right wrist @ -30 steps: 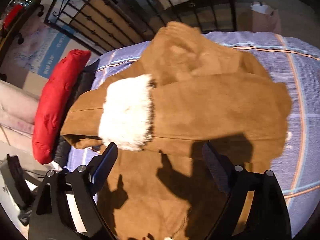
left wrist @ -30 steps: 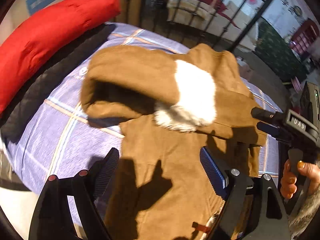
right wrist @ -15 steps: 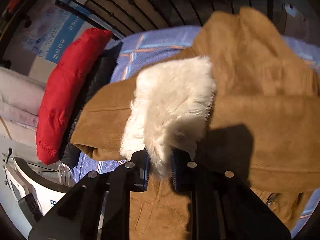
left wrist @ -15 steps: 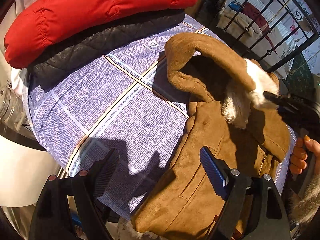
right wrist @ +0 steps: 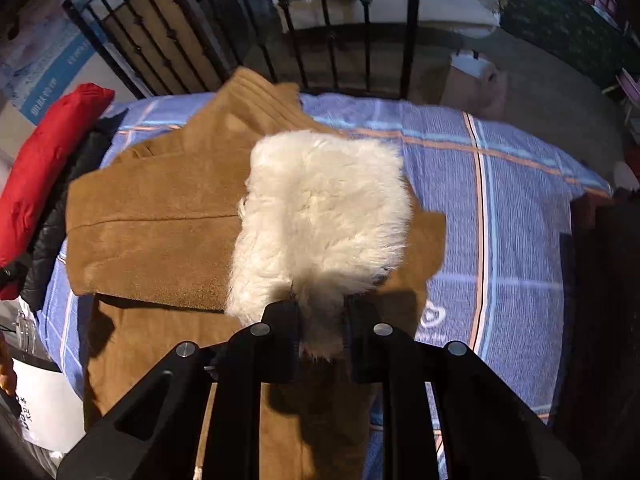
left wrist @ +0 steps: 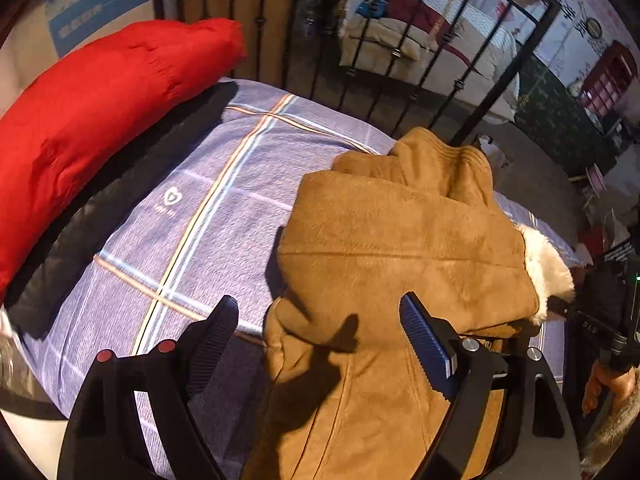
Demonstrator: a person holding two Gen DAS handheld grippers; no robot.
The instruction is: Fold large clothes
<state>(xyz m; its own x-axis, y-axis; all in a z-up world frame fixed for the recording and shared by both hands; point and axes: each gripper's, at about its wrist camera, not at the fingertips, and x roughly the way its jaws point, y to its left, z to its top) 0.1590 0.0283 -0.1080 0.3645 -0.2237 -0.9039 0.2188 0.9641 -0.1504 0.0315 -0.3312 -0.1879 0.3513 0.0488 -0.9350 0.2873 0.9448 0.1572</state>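
While the left tongs hang spread and empty over the near edge of the brown suede coat, the left wrist view shows the coat lying on the blue plaid bed sheet, its sleeve folded across the body toward the right, where the white fur cuff meets the right tongs. A red puffer jacket and a black quilted one lie well apart on the left. The suede looks thick and soft: it holds rounded folds rather than sharp creases, so I judge it heavy and slow to drape.

From the right wrist view, the right tongs are pressed together on the lower fringe of the fur cuff, with the sleeve stretched over the coat's body. Fur alone may slip or pull out; a firmer hold would take the suede hem beneath the pile. The ribbed collar points toward the iron railing.
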